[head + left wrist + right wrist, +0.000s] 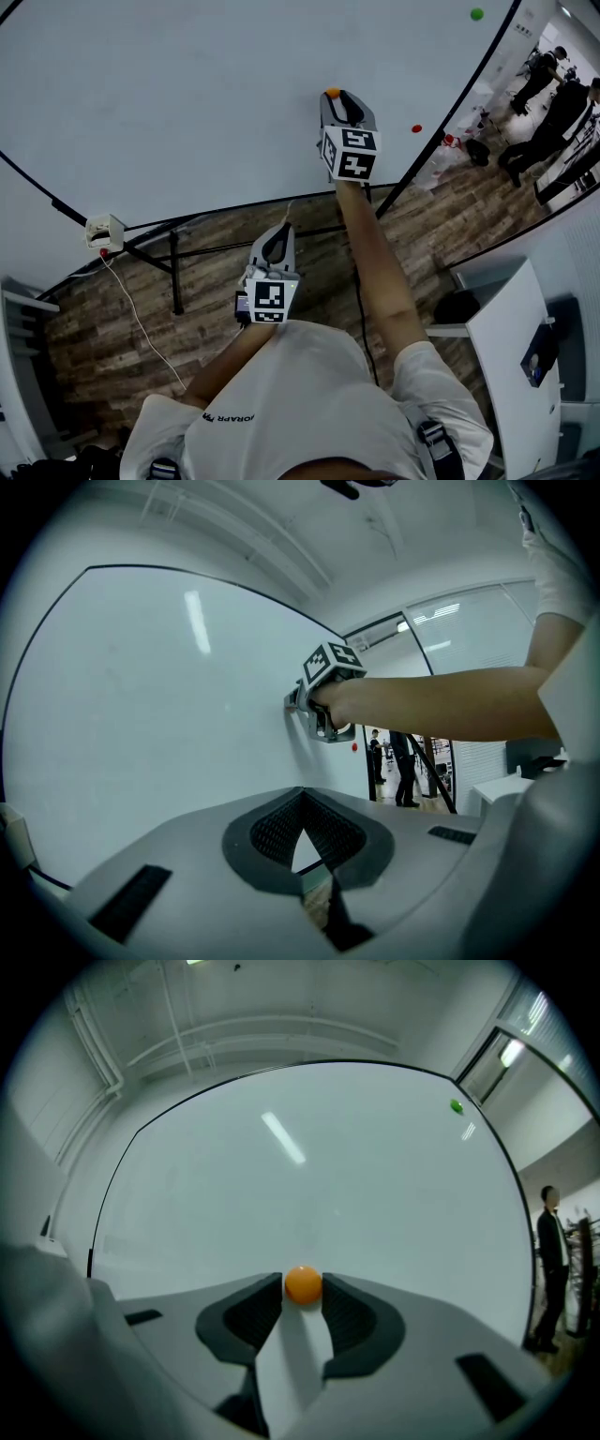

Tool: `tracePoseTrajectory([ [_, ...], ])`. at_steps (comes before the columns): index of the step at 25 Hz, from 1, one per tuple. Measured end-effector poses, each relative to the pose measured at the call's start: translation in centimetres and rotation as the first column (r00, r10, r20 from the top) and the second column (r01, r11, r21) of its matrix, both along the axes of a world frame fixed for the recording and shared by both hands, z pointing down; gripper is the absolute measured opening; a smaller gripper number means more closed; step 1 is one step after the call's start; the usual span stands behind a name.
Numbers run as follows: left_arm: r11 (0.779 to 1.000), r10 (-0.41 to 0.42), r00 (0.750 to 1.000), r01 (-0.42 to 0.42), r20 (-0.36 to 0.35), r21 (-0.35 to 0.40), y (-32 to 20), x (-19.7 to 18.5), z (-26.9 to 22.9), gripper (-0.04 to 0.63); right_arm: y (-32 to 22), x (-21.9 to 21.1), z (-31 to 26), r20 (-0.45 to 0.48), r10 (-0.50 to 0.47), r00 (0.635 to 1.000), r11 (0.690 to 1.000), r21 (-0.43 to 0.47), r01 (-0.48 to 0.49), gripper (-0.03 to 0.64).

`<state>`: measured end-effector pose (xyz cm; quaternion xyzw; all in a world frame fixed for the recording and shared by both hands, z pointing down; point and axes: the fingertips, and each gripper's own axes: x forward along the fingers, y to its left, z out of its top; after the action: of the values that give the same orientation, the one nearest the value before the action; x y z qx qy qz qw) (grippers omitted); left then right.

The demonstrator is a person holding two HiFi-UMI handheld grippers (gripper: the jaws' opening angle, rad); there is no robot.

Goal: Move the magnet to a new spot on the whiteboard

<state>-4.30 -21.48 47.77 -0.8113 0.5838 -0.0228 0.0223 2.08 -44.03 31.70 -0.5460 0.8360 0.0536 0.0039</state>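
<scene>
The right gripper's (pixel 302 1290) two dark jaw tips fill the foreground of its own view. They stand a narrow way apart, closed on the orange magnet (pixel 303 1283), one tip against each side of it. The magnet sits flat on the whiteboard (pixel 309 1176), in the board's right half and well in from its black frame. The gripper points level at the board face, held there on an outstretched arm.

A green magnet (pixel 456 1105) sticks near the whiteboard's upper right corner. A red magnet (pixel 416 128) sits close to the whiteboard's right edge, lower than the green one and well apart from the orange one.

The left gripper (pixel 300 794) is held back from the whiteboard, short of its lower edge and touching nothing. Its jaws meet at the tips with nothing between them.

A small white box (pixel 104 231) hangs at the whiteboard's lower left corner, and a thin cable trails from it over the wooden floor (pixel 141 328). Beyond the whiteboard's right edge stand several people (pixel 553 103).
</scene>
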Motion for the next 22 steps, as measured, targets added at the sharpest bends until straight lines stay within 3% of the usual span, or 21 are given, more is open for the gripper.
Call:
tracePoseTrajectory([
  [22,1.000,0.018,1.000,-0.018,-0.009,-0.017,-0.03,-0.06,0.60,0.003,-0.25,-0.05,0.49,0.007,0.018,1.000,0.999,-0.042,-0.017,0.129],
])
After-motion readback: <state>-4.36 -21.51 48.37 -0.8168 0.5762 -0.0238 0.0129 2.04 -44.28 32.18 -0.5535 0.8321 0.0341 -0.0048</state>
